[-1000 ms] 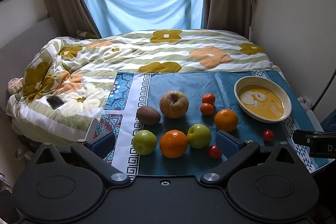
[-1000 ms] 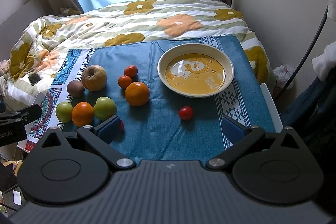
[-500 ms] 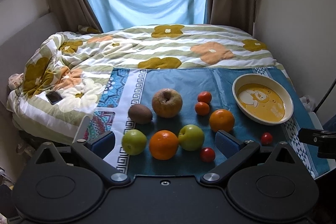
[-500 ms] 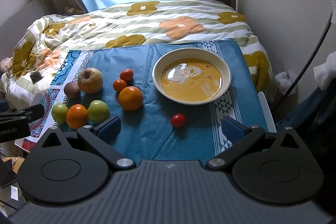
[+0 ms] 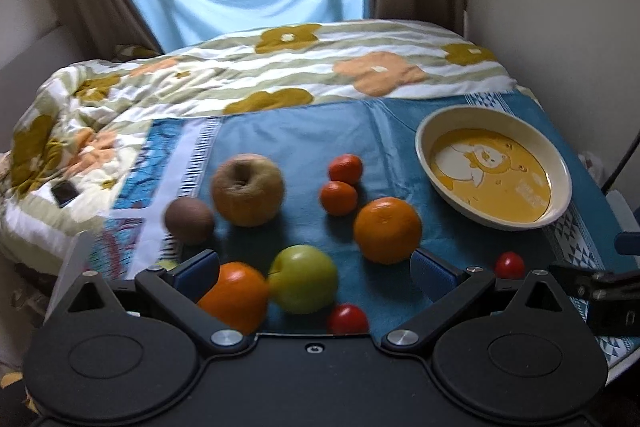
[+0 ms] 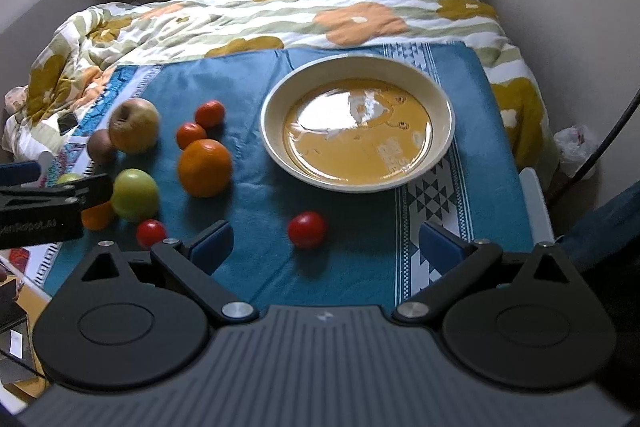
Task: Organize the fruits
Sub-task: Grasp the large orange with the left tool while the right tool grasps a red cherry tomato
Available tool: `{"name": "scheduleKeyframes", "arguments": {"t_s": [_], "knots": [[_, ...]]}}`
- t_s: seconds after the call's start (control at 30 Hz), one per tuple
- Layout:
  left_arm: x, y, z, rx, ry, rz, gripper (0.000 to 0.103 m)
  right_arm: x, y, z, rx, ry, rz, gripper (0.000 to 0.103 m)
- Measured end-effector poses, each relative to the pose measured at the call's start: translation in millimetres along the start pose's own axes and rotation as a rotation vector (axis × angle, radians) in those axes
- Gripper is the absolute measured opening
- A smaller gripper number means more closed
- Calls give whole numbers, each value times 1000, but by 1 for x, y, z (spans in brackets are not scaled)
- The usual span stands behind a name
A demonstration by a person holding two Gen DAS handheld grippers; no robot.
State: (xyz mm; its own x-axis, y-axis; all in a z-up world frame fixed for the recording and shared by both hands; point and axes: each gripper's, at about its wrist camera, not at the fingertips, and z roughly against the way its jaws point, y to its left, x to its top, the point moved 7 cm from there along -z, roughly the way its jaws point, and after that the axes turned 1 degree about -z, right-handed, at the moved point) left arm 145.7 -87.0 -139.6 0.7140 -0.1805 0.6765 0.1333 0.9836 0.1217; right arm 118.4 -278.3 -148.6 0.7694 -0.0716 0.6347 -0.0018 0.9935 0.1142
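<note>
Fruits lie on a blue cloth [image 5: 304, 131]. In the left wrist view my open left gripper [image 5: 316, 269] hovers over a green apple [image 5: 303, 278], with an orange [image 5: 234, 297] at its left finger and another orange [image 5: 387, 230] near its right finger. A brown apple [image 5: 248, 189], a kiwi [image 5: 189, 221], two small tangerines [image 5: 338, 197] and cherry tomatoes [image 5: 347, 319] lie around. The cream and yellow bowl [image 5: 558, 167] is empty at right. My open right gripper [image 6: 326, 247] hovers just behind a cherry tomato [image 6: 306, 229], with the bowl [image 6: 446, 107] beyond it.
A flowered quilt [image 5: 280, 67] covers the bed behind the cloth, with a dark phone [image 5: 65, 193] on it at left. A wall stands at right. The left gripper's body [image 6: 44, 211] shows at the left of the right wrist view.
Both grippers have moved forward and down toward the cloth; the fruits and the bowl look larger and closer. Nothing has been taken hold of.
</note>
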Motion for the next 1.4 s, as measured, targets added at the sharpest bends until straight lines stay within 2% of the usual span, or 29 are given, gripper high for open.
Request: {"name": "scheduleKeyframes", "arguments": {"t_s": [0.13,0.23,0.4,0.5,0.77,0.87,0.97,1.03,1.4], "knots": [[4,-16,-30,-39,18,-30,102,-8,-6,-23,15,10,0,103],[5,-28,-50,-67,47,-51,96,-12,-7,-37,13,21,10,103],[9,-40,-72,-66,49,-110,95,-15,-5,-54,27,31,15,102],[13,-46,-79,-81,56,-123,94,-16,-2,-59,42,35,10,98],[9,-59,-94,-111,90,-168,88,-19,0,-66,54,56,-5,86],[8,-60,-98,-124,104,-170,77,-19,1,-68,52,62,-5,81],[7,-59,-99,-140,107,-159,73,-19,1,-69,51,57,-4,78],[9,-58,-98,-131,94,-158,64,-19,1,-68,51,56,-5,76],[4,-56,-89,-160,91,-156,64,-16,5,-70,53,49,4,66]]}}
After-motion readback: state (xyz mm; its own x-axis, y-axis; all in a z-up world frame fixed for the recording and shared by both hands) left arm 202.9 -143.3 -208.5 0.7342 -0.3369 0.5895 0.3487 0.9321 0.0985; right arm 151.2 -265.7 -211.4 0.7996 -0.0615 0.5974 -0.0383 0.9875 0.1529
